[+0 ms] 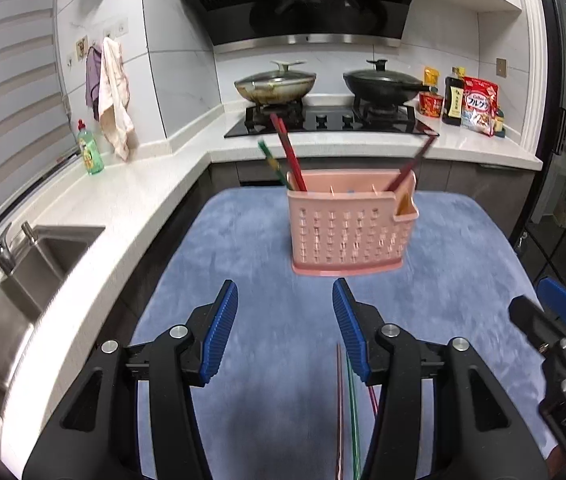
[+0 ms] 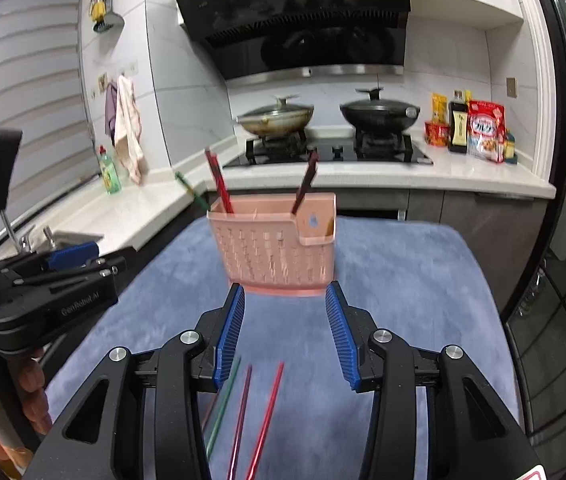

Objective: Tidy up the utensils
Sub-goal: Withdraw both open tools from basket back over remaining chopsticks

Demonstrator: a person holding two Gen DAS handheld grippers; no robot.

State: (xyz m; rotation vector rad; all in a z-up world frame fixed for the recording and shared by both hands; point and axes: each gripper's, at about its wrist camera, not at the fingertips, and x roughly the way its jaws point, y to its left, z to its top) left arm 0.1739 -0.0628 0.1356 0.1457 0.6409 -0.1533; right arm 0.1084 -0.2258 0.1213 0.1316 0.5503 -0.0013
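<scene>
— So, what am I aiming both tongs at?

— I'm working over the blue mat [image 2: 403, 280] on the table, where the pink holder [image 2: 279, 248] is standing upright, already carrying a few chopsticks. The loose chopsticks [image 2: 259, 420] are lying flat on the mat, near me, well short of the holder.

— And the tongs?

— My right tongs [image 2: 285, 328] and left tongs [image 1: 285, 320] are both hanging released, nothing between the jaws. I'm thinking one stick at a time is best, pinching near its middle so it isn't tipping.

— What am I not seeing?

— The sticks' near ends are running under the tongs, and blur is hiding their exact count.
</scene>
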